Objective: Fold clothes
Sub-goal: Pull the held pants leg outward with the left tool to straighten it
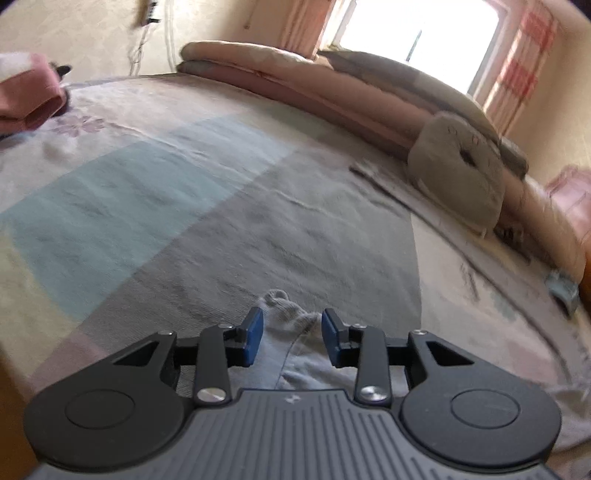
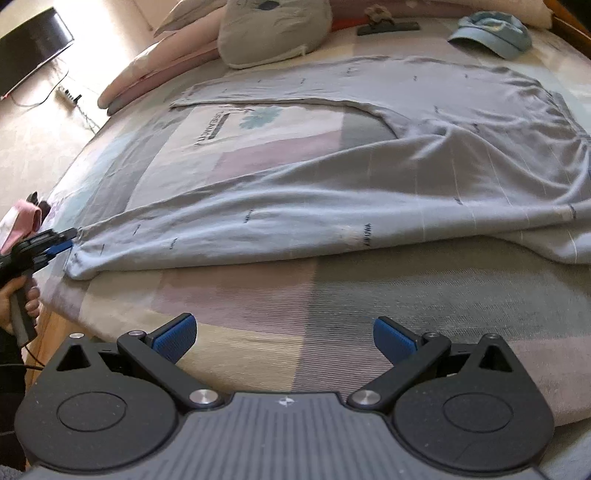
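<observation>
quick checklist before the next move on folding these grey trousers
1. Left gripper around the leg cuff: ok, cloth lies between the blue pads, which stand apart from it.
2. Left grip closed: not ok, jaws are part open.
3. Right gripper free: ok, open and empty above the bedspread.
4. Right gripper at the trousers: not ok, short of the near edge.
5. Trousers flat: not ok, near leg is wrinkled.
6. Blue cap out of the way: ok, it lies beyond the trousers.
</observation>
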{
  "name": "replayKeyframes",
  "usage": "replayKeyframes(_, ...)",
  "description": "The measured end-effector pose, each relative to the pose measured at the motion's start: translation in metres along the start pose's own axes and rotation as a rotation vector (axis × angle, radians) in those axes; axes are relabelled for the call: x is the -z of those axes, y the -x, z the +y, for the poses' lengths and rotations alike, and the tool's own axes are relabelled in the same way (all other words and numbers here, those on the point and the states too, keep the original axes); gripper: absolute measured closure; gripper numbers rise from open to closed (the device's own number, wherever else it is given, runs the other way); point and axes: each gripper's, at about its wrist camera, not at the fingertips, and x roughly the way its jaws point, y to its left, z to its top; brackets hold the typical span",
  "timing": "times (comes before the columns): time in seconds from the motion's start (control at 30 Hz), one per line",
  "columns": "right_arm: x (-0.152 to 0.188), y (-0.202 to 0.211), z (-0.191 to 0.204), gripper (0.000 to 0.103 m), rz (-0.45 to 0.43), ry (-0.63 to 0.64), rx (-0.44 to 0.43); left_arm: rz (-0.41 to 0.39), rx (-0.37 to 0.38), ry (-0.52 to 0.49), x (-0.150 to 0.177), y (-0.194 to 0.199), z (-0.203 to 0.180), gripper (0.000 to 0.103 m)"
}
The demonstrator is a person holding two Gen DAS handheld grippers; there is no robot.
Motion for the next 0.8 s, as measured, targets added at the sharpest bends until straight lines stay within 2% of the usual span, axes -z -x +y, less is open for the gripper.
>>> replayKeyframes(0.2, 0.0, -0.007, -0.003, 0.0, 0.016, -0.012, -0.007, 0.04, 0.093, 0.215, 0.02, 0.025, 0.03, 0.065)
replayKeyframes(0.37, -0.001, -0.015, -0.001, 0.0, 0.031, -0.014, -0.019, 0.109, 0.157, 0.382, 0.045, 0.018, 0.048, 0.062)
replayKeyframes(0.57, -0.001, -0.017, 0.004, 0.0, 0.038, -0.007, -0.025, 0.062, 0.197, 0.481, 0.043, -0.006, 0.062, 0.061)
replayKeyframes(0.63, 0.0, -0.017, 0.005, 0.0, 0.039, -0.006, -0.022, 0.052, 0.173, 0.444, 0.038, -0.011, 0.058, 0.069)
replayKeyframes(0.7, 0.0, -0.016, 0.005, 0.0, 0.037, -0.011, -0.014, 0.049, 0.09, 0.375, 0.033, -0.013, 0.048, 0.096)
replayKeyframes(0.73, 0.0, -0.016, 0.005, 0.0, 0.036, -0.015, -0.011, 0.047, 0.059, 0.35, 0.031, -0.014, 0.046, 0.097)
replayKeyframes(0.8, -0.001, -0.015, 0.004, 0.0, 0.034, -0.018, -0.006, 0.025, 0.05, 0.345, 0.029, -0.013, 0.044, 0.098)
